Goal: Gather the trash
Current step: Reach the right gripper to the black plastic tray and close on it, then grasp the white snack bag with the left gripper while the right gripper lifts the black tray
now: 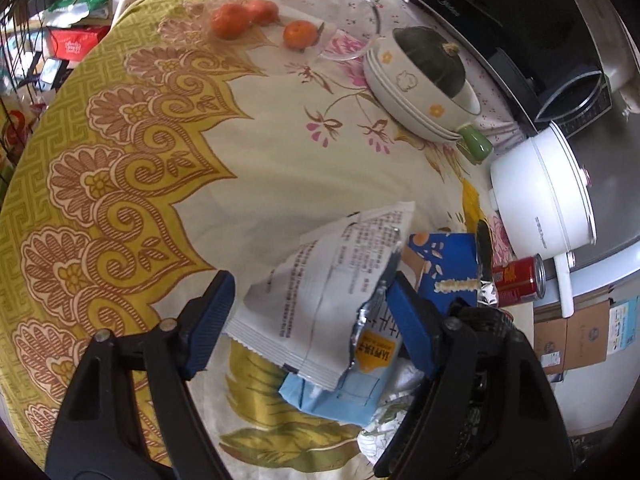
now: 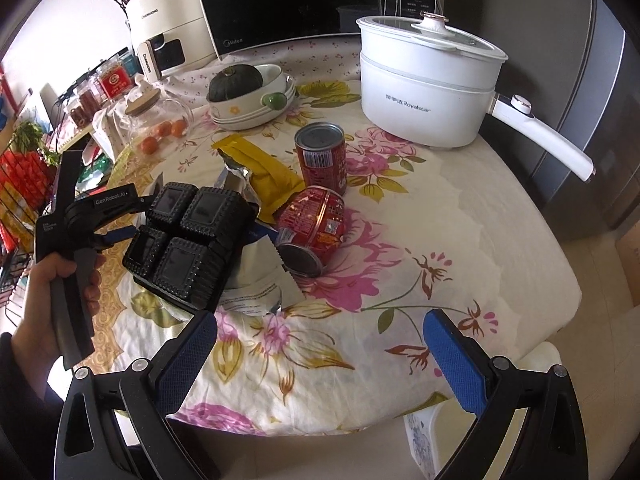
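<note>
In the left wrist view my left gripper (image 1: 312, 284) straddles a torn white snack bag (image 1: 320, 288) with a silver lining, and both blue pads press its sides. Under the bag lie a light blue packet (image 1: 348, 396) and a dark blue packet (image 1: 444, 264). From the right wrist view the same bag (image 2: 260, 276) pokes out below the left gripper's black body (image 2: 188, 236), which a hand (image 2: 44, 304) holds. Beside it are a yellow wrapper (image 2: 268, 172), an upright red can (image 2: 320, 156) and a crushed red can (image 2: 316, 224) on its side. My right gripper (image 2: 320, 320) stands open above the table's near edge, with nothing between its fingers.
A white electric pot (image 2: 424, 84) with a long handle stands at the back right. Stacked bowls (image 2: 252, 114) holding a dark squash sit behind the trash, next to a glass jar (image 2: 160, 128) of tangerines. A microwave (image 2: 288, 0) lines the back. The round table's edge (image 2: 560, 280) drops off at right.
</note>
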A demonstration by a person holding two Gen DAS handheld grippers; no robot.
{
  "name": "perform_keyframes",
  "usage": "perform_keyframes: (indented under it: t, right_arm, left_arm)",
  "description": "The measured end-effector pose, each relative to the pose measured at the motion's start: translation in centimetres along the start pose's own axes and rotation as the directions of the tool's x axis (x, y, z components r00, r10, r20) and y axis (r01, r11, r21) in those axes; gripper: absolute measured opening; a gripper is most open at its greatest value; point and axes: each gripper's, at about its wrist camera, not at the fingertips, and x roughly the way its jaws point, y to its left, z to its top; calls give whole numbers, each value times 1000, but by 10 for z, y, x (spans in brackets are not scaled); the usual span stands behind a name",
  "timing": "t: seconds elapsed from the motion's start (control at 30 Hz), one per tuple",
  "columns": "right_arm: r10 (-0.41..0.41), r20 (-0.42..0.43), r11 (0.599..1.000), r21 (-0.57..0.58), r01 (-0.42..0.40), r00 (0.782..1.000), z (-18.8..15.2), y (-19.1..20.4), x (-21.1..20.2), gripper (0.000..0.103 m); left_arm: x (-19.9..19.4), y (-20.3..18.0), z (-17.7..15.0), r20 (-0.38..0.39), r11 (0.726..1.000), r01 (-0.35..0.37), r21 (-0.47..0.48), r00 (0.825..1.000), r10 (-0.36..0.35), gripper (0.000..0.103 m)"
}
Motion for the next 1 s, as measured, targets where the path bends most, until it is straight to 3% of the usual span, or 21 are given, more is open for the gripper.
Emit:
perform_keyframes:
  t: [0.13, 0.27, 0.37, 0.73, 1.0]
  right_arm:
    - [-4, -7, 1000, -9, 4, 1000, 0, 3, 4, 103]
    - [-8, -10, 1000, -24, 8, 1000, 1, 7, 6, 103]
    - [5, -10, 1000, -31, -6, 1000, 3, 10, 7, 103]
    - [91, -13, 995, 50, -90, 996, 19, 28, 19, 103]
    - [129, 50, 986, 102, -134, 990, 37, 78, 26, 103]
  left_arm:
    - [4, 6, -3, -22, 999, 19, -35, 1000, -20, 78]
    - [5, 3, -6, -33, 998, 51, -28, 998, -51, 57]
    - [-2, 0, -7, -15, 1000, 30, 4, 999, -30, 46]
    - [-33, 11, -14, 10, 989, -74, 131, 997, 73, 43]
    - [-61, 28, -23, 40, 963, -157, 218, 988, 152, 43]
